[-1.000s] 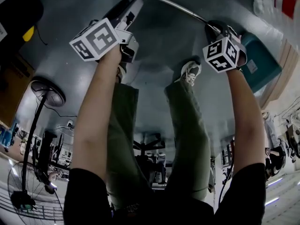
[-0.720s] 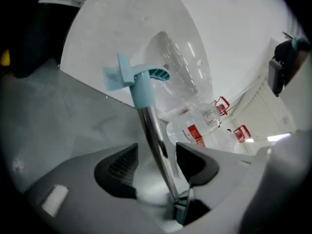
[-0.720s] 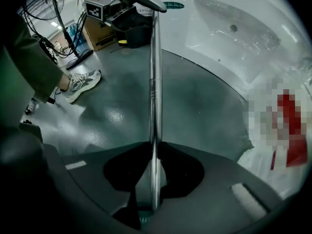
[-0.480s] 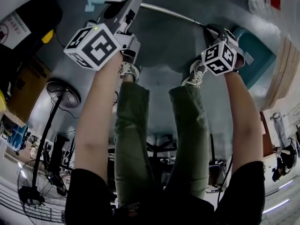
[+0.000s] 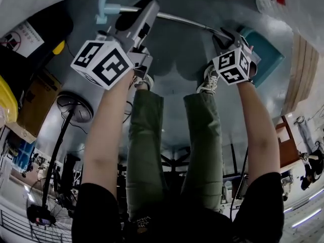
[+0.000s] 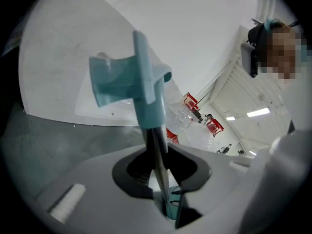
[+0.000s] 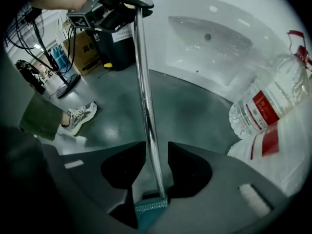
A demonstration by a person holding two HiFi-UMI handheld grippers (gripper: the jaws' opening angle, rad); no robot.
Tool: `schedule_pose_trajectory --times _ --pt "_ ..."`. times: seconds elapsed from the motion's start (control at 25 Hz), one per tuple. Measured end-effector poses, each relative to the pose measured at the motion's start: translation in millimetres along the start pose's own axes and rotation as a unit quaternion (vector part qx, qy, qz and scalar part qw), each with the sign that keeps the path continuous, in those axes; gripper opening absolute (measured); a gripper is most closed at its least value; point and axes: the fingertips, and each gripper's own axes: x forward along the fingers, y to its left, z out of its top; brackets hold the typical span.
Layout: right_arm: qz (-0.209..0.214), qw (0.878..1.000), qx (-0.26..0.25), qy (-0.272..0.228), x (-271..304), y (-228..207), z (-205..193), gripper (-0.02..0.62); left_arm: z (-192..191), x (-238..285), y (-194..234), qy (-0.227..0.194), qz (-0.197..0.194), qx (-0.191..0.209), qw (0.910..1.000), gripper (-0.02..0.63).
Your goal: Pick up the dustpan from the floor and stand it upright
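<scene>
**A:** Two grippers, one out in front of each forearm. What are the jaws doing?

**B:** The left gripper [image 6: 158,172] has just been closing its jaws round the metal pole [image 6: 155,140] of the dustpan [image 5: 267,52], right below the teal hand grip [image 6: 141,77]. The pole seems to lie against one pad, but a sliver of light shows beside the other. I would not call it clamped.

**A:** And the other one?

**B:** The right gripper [image 7: 157,167] has just been opening. Its jaws stand apart with the low end of the pole between them and a clear gap on one side. The teal socket [image 7: 151,204] sits just under them.

**A:** Where is the scoop itself?

**B:** In the head view the teal scoop [image 5: 260,42] shows just beyond the right gripper's marker cube [image 5: 232,66], near the person's sneaker [image 5: 207,79]. From there the pole slants across to the left gripper, raised above the grey floor [image 5: 177,54]. Whether the scoop's edge touches the floor I cannot tell.

**A:** And farther out?

**B:** A pedestal fan [image 5: 73,105] and a cardboard box [image 5: 30,103] stand off to the left. A big clear water bottle [image 7: 263,106] with a red label is on the right, and a white basin [image 7: 209,38] lies past the pole.
</scene>
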Motion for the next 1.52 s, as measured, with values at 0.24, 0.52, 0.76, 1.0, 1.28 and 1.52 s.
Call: schedule_pose_trajectory --times 0.24,0.52,0.76,1.0,1.28,1.52 --pt "-0.013 0.995 0.070 -0.073 -62 10 54 0.118 36 -23 -23 -0.013 -0.021 0.038 0.9990 0.123" --pt "-0.034 0.978 0.131 -0.161 -142 6 129 0.117 81 -61 -47 -0.016 -0.016 0.088 0.9958 0.121" --pt "-0.045 0.969 0.126 -0.207 -189 8 185 0.117 111 -110 -45 -0.016 0.000 0.120 0.9927 0.121" --pt "-0.068 0.960 0.118 -0.244 -221 14 228 0.117 139 -161 -26 -0.021 0.027 0.151 0.9879 0.121" --pt "-0.090 0.945 0.158 -0.271 -241 19 260 0.117 185 -201 -7 -0.036 0.043 0.212 0.9756 0.120" --pt "-0.104 0.939 0.180 -0.275 -249 32 289 0.115 222 -227 13 -0.026 0.047 0.273 0.9604 0.120"
